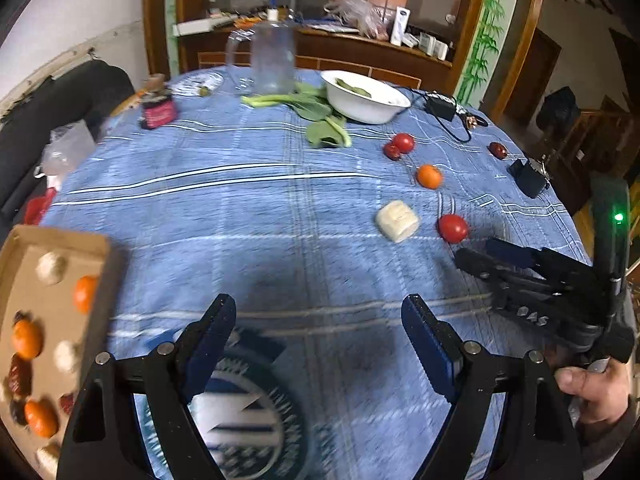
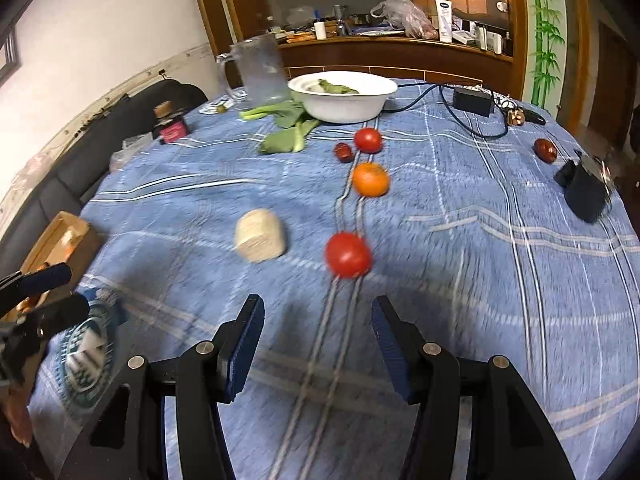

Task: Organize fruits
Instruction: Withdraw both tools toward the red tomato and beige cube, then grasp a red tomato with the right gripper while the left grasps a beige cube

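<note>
A cardboard box at the table's left edge holds several oranges, dark red dates and pale pieces. On the blue cloth lie a near tomato, an orange, a far tomato, a date beside it, another date at the right and a pale chunk. My left gripper is open and empty over the cloth, right of the box. My right gripper is open and empty just short of the near tomato; it also shows in the left wrist view.
A white bowl with greens, loose leafy greens, a clear pitcher, a small pink jar, a black adapter with cable and a black object stand on the table. A dark sofa lies to the left.
</note>
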The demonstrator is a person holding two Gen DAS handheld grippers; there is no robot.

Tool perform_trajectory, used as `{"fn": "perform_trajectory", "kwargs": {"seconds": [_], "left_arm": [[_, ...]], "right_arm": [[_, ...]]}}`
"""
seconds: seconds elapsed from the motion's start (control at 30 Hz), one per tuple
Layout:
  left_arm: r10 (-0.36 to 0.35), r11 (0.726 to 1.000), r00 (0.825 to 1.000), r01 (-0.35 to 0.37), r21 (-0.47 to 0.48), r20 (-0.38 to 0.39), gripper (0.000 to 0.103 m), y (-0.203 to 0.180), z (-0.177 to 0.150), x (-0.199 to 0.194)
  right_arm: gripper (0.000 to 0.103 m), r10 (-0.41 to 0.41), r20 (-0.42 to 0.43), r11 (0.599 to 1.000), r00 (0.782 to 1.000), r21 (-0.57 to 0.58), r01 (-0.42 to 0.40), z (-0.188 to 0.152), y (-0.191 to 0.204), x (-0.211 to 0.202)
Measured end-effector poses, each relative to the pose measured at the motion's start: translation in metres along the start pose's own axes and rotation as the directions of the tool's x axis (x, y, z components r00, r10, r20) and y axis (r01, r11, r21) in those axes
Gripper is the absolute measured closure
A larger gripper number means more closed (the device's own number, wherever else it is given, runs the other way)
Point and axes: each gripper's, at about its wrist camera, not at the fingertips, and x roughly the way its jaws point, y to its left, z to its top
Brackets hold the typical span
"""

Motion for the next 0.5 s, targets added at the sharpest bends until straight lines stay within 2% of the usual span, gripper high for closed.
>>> {"fn": "perform_trajectory", "kwargs": {"seconds": [0.17, 0.23, 0.3, 0.5], "left_arm": [[-0.024, 1.0, 1.0, 0.024, -0.007, -0.017, 0.019, -0.015, 0.022, 0.025], [-0.025, 1.0, 0.999, 0.025, -0.008, -0.023, 0.019, -0.021, 0.032, 0.038], [-0.022, 1.0, 0.999, 0.022, -0.001, -0.029, 0.019, -0.027, 0.038, 0.049], [-0.037, 0.999, 0.998, 0.037, 0.007, -0.045, 0.019, -0.045, 0.05, 0.073]], "right_arm": [[0.045, -0.009, -0.02, 0.999, 1.0, -0.053, 0.008, 0.015, -0.002, 0.023], [0.054, -0.027, -0.04, 0.998, 0.999, -0.065, 0.025, 0.017, -0.004, 0.034], [0.069, -0.031, -0.041, 0.997, 0.999, -0.07, 0.028, 0.018, -0.007, 0.039], [0.071, 0.034, -0.05, 0.999, 0.998, -0.001, -0.034, 0.016, -0.024, 0.029]]}}
